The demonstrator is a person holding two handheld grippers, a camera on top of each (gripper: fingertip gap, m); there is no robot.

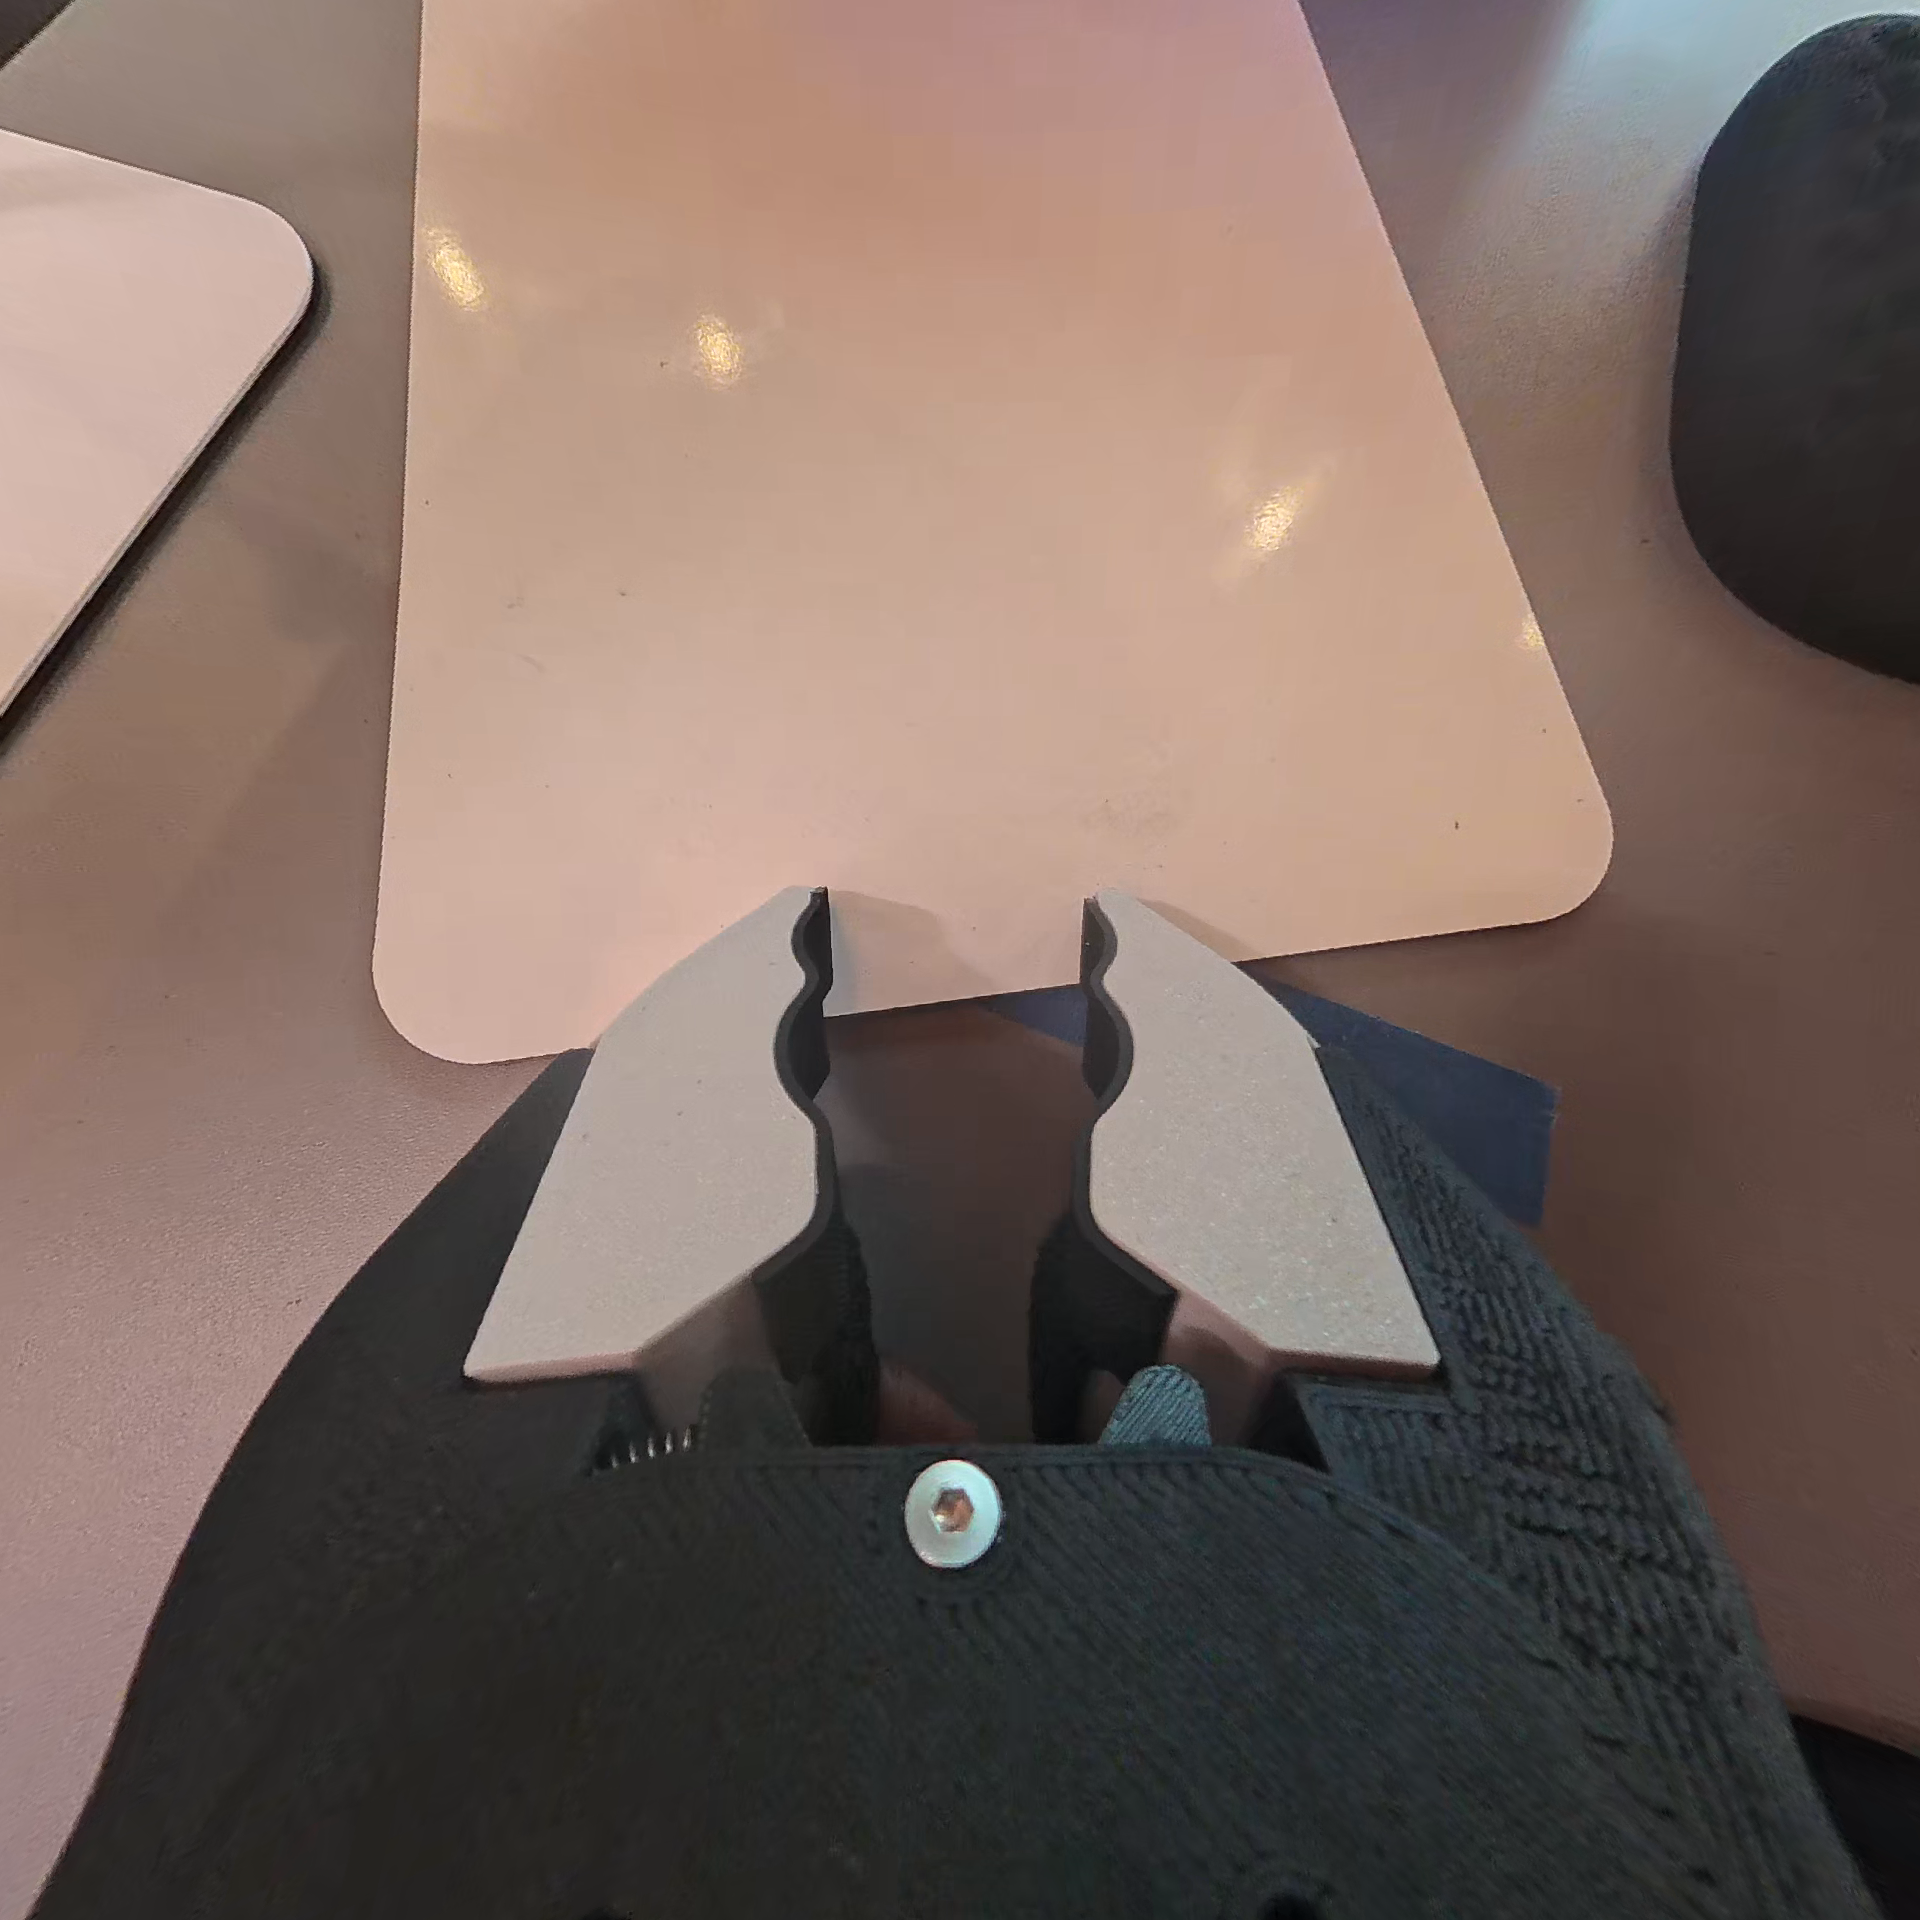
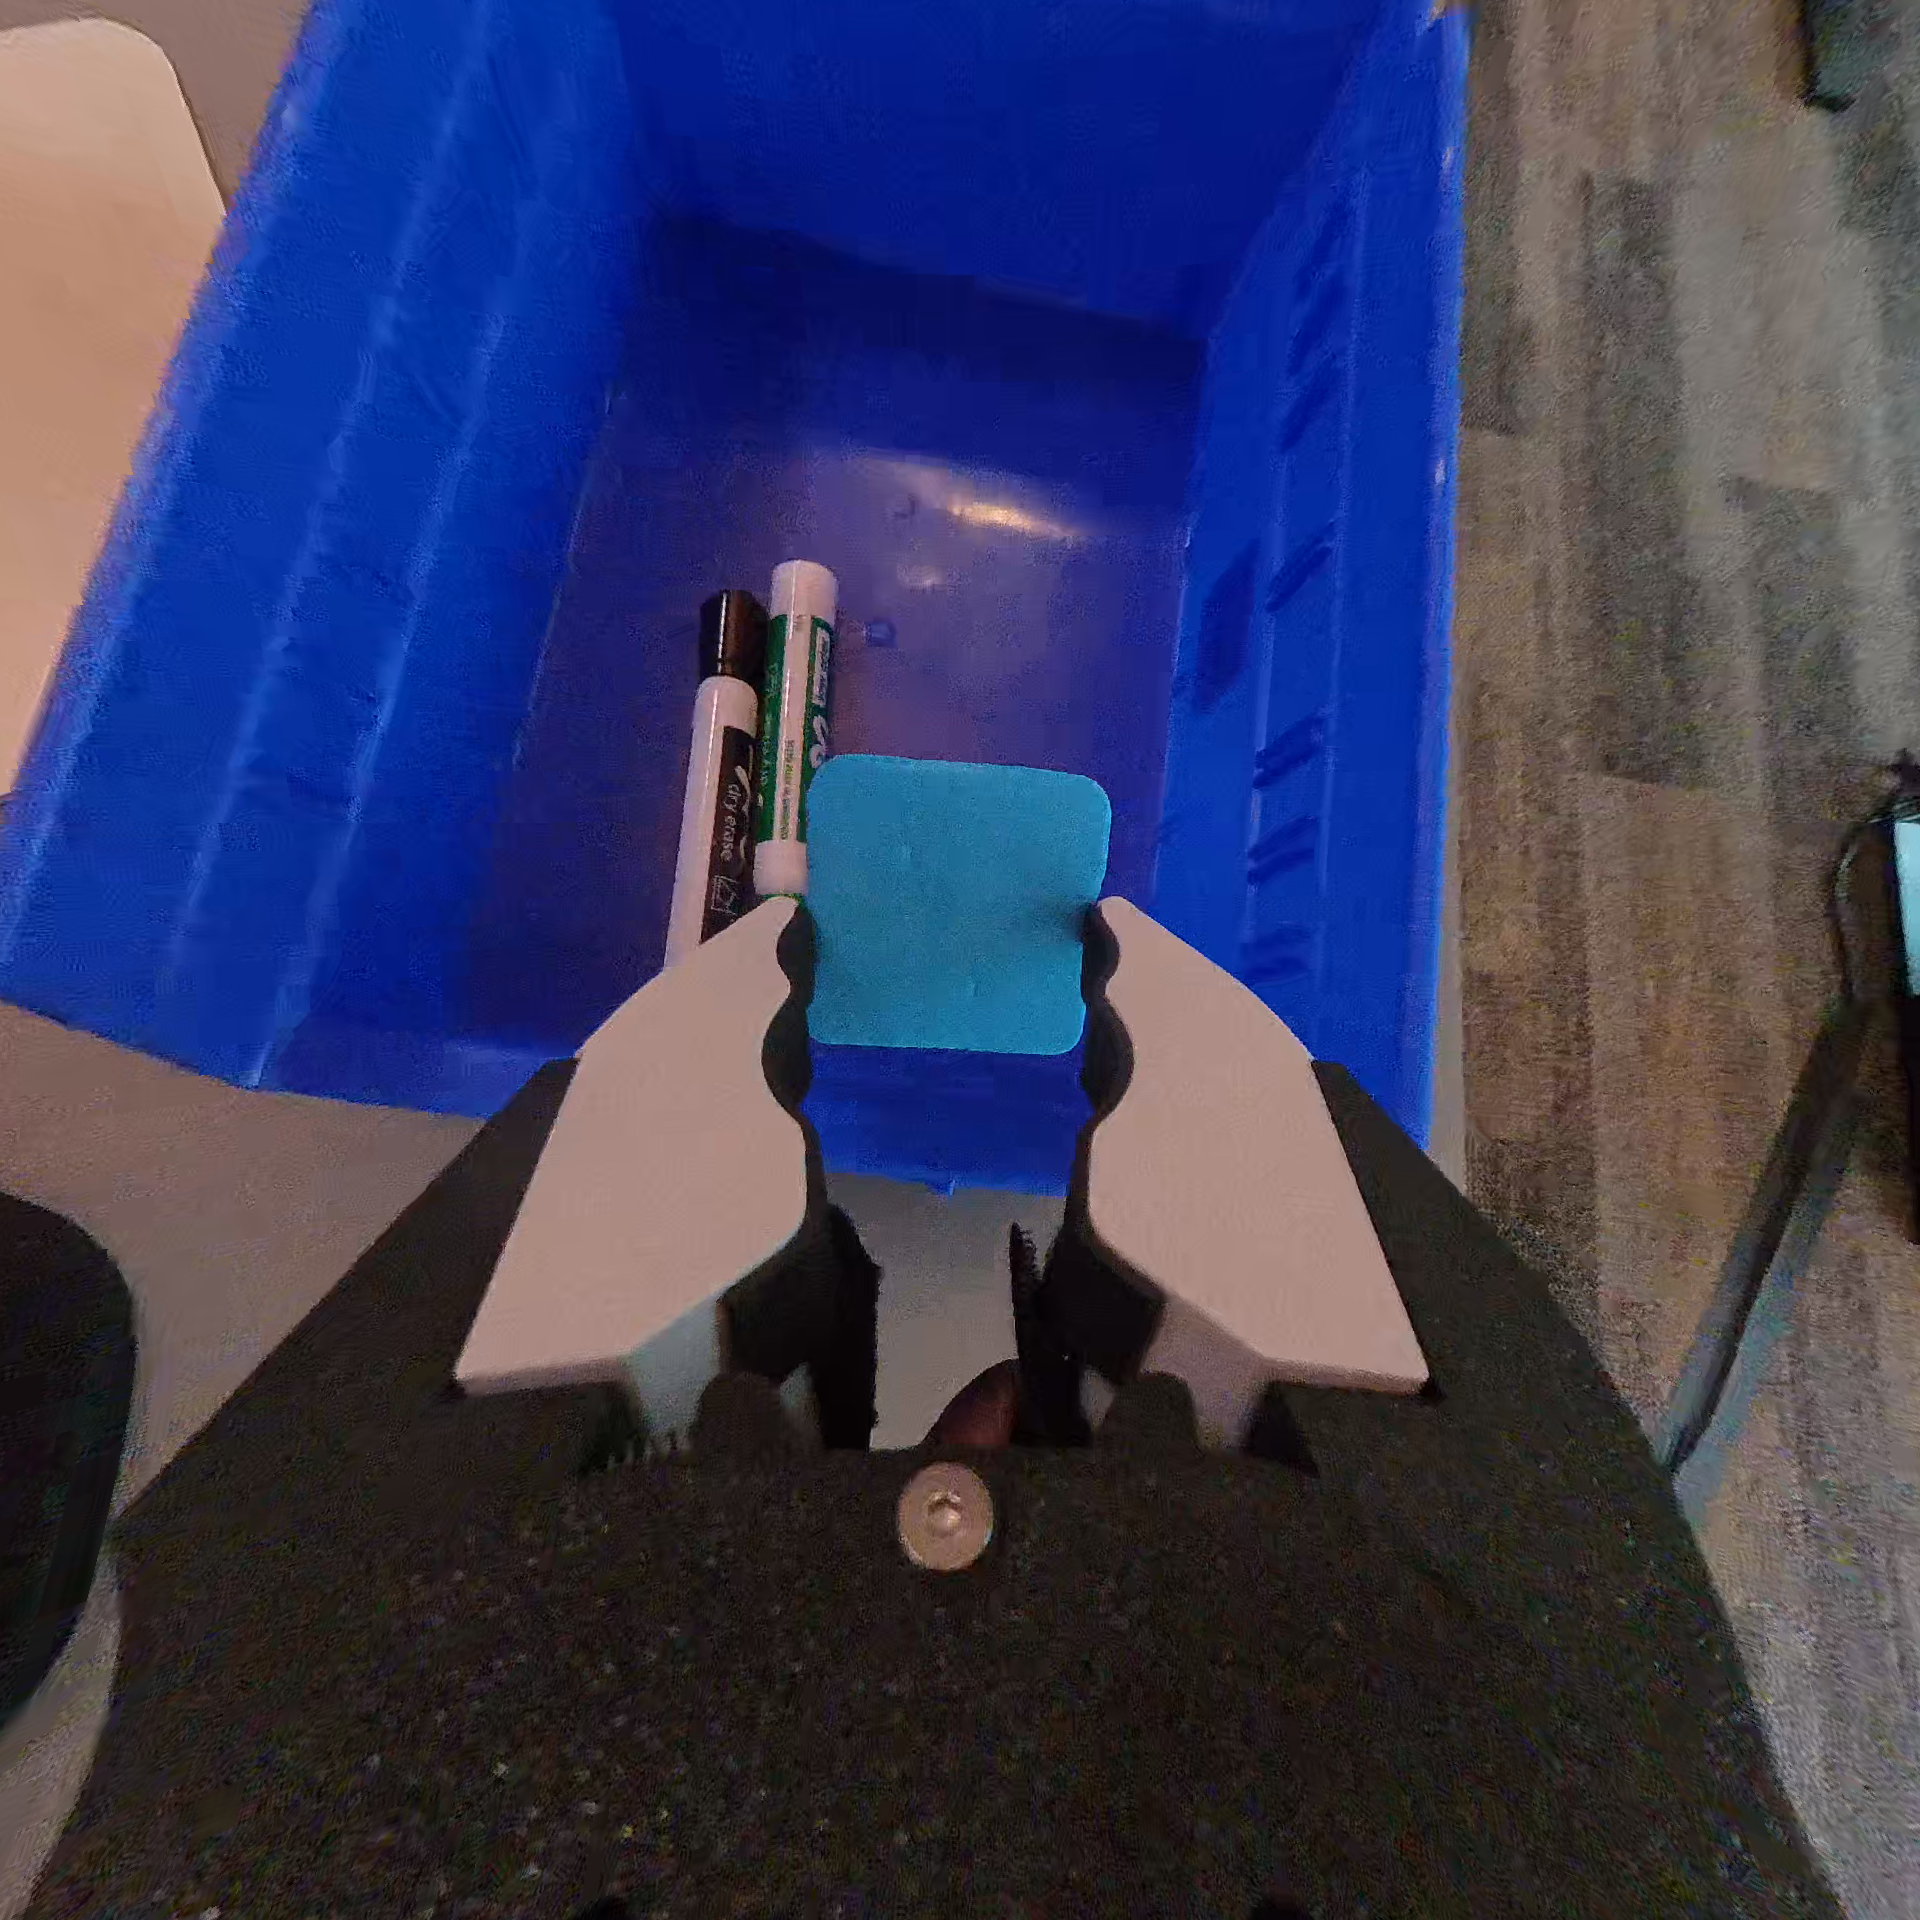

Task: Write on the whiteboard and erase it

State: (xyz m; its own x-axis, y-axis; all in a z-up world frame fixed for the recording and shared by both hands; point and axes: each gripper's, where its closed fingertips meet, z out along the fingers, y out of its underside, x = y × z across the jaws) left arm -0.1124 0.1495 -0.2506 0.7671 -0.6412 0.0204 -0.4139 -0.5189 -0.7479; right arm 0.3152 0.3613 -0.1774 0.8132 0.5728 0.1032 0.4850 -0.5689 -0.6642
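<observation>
The whiteboard [image 1: 935, 499] lay flat on the worktop [image 1: 187, 1039], bare of marks. The left gripper [image 1: 956, 925], jaws apart, was empty. The right gripper [image 2: 945, 925] was clamped on a blue eraser [image 2: 951, 894] over the blue bin [image 2: 343, 582] holding two markers [image 2: 758, 748]; whether writing was done could not be told.

Brown tabletop [image 1: 208, 1039] with glints of overhead light, grey patterned carpet floor [image 2: 1662, 623] beside it

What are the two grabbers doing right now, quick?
Left gripper: jaws open, holding nothing, at the near edge of the whiteboard.
Right gripper: jaws shut on the blue eraser, over the blue bin.
</observation>
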